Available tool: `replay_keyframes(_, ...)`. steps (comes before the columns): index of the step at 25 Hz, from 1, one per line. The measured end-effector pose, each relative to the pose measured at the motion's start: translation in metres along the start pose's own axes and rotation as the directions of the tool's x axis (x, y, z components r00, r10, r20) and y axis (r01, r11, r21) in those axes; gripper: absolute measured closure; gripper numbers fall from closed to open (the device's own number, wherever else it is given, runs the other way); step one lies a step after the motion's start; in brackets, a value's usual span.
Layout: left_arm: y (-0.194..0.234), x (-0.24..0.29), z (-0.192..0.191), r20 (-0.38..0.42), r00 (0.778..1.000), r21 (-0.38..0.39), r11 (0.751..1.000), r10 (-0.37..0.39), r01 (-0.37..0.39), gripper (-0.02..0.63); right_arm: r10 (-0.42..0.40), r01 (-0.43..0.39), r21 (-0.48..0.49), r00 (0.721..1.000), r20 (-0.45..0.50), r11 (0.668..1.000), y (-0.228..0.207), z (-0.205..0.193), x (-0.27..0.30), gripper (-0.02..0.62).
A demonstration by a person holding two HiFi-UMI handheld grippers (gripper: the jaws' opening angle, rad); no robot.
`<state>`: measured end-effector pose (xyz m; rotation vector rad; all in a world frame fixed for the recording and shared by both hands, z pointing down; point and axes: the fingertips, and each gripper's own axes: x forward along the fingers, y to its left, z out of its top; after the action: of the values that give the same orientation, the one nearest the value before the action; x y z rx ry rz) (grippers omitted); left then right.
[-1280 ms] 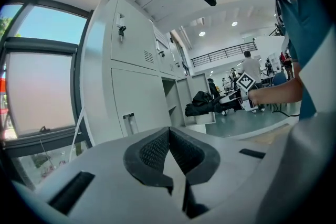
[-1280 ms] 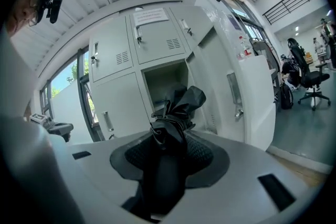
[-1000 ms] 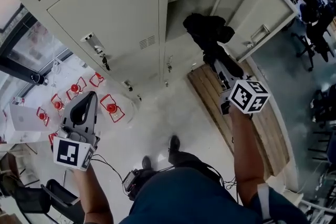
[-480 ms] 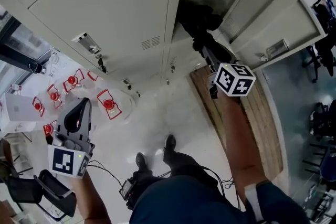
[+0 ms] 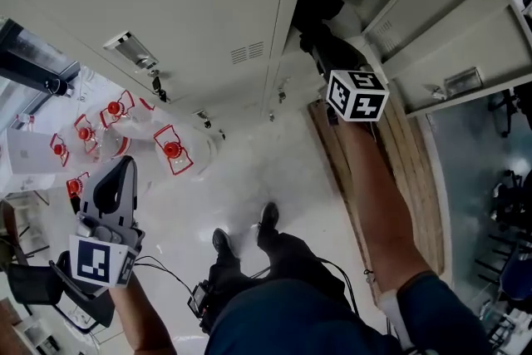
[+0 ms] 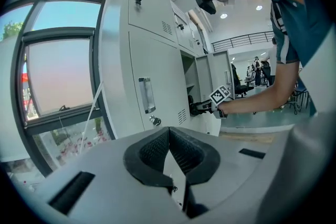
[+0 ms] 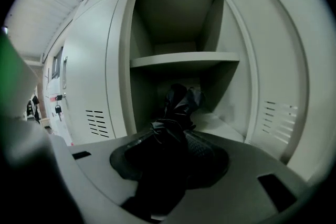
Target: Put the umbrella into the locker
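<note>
A: Your right gripper (image 5: 326, 54) has its jaws pinching the black folded umbrella (image 5: 316, 8). In the right gripper view the pads close on it partway along, at the right gripper (image 7: 169, 153), with the bundled fabric of the umbrella (image 7: 177, 105) standing out past them.

B: Agreed. Its long axis runs along the line your gripper points, straight from the jaws toward the open locker (image 7: 184, 62). The far end points into the lower compartment, under the shelf.

A: Is that end touching the locker's floor?

B: You can't tell from here. It sits inside the opening, between the side wall and the open door (image 7: 273, 86), and the fabric hides what lies under it.

A: From your head view the umbrella points up and away from you, at the dark opening beside the swung-out door (image 5: 440, 21). Your arm is stretched over the wooden board (image 5: 411, 179) on the floor.

B: Your left gripper (image 5: 115, 189) hangs low at your left side, well apart from the locker, near the clear red-capped containers (image 5: 170, 152).

A: And its jaws?

B: Pressed together at the tips with nothing between them, as the left gripper (image 6: 169, 150) shows. It faces a closed locker door (image 6: 149, 86).
</note>
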<state>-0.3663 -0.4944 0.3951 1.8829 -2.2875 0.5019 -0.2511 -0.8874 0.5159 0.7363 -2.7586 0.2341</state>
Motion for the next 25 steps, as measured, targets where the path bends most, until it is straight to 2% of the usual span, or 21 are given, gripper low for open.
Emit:
replay_keyframes(5,0.000,-0.002,-0.011,-0.007,1.000,-0.006,1.000,0.008,-0.008,0.588,-0.008,0.005,-0.118,1.000,-0.020,0.993,0.005,0.002,0.033,0.423)
replay_keyframes(12,0.000,-0.009,-0.019,-0.011,1.000,-0.014,1.000,0.007,-0.007,0.588,-0.030,0.004,-0.285,0.996,-0.088,0.959,0.008,-0.015,0.064,0.396)
replay_keyframes(16,0.001,-0.016,-0.013,0.001,1.000,-0.008,1.000,0.004,-0.004,0.588,-0.025,-0.002,-0.286,0.996,-0.090,0.958,0.007,-0.011,0.053,0.370)
replay_keyframes(25,0.007,-0.031,0.011,0.046,0.999,0.026,0.999,-0.020,0.019,0.588,-0.047,0.040,-0.246,0.999,-0.020,0.968,0.008,0.013,-0.005,0.370)
